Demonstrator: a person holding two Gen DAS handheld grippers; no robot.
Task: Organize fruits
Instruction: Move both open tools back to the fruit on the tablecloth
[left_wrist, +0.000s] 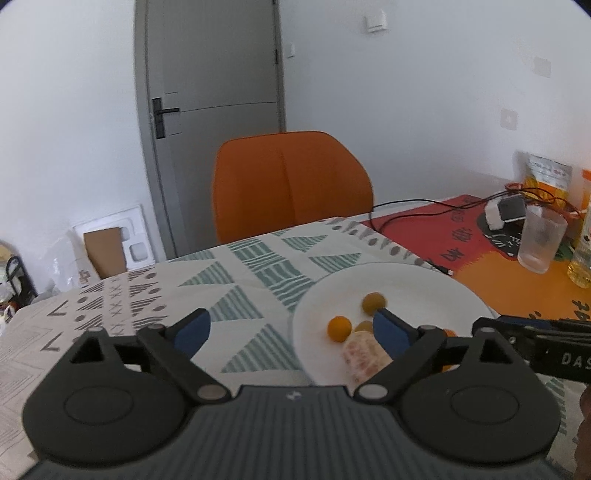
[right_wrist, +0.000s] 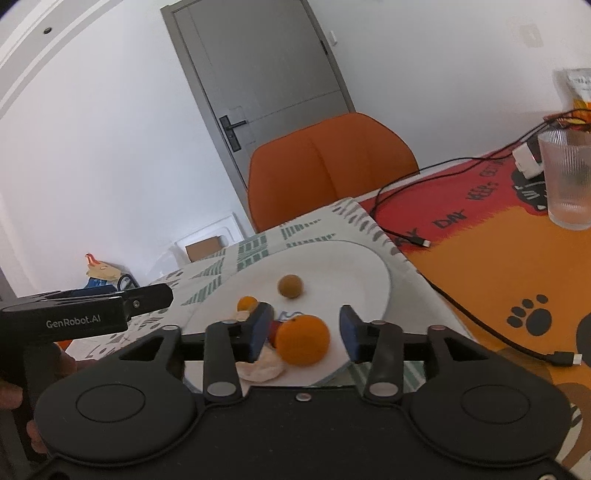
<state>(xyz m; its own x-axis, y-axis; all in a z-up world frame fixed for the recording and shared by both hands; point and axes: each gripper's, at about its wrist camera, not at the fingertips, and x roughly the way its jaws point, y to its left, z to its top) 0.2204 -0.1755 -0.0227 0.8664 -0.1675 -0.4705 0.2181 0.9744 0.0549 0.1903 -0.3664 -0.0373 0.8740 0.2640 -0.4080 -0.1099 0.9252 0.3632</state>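
White plate on the desk holds the fruit. Right gripper fingers part-open around the orange, pads clear of it. Left gripper fingers spread wide, empty, at the plate's near-left rim.

Your left gripper has a ribbed dark-grey body with a small pale logo at its top edge, two round black housings with raised discs, and black linkage arms pinned with silver rivets that end in blue pads. Your right gripper is built the same way in black, with a silver screw at the centre of its body and dark blue pads. Seen side-on from the right wrist camera, your left tool's black housing carries white "GenRobot.AI" lettering and a small screw near its tip.
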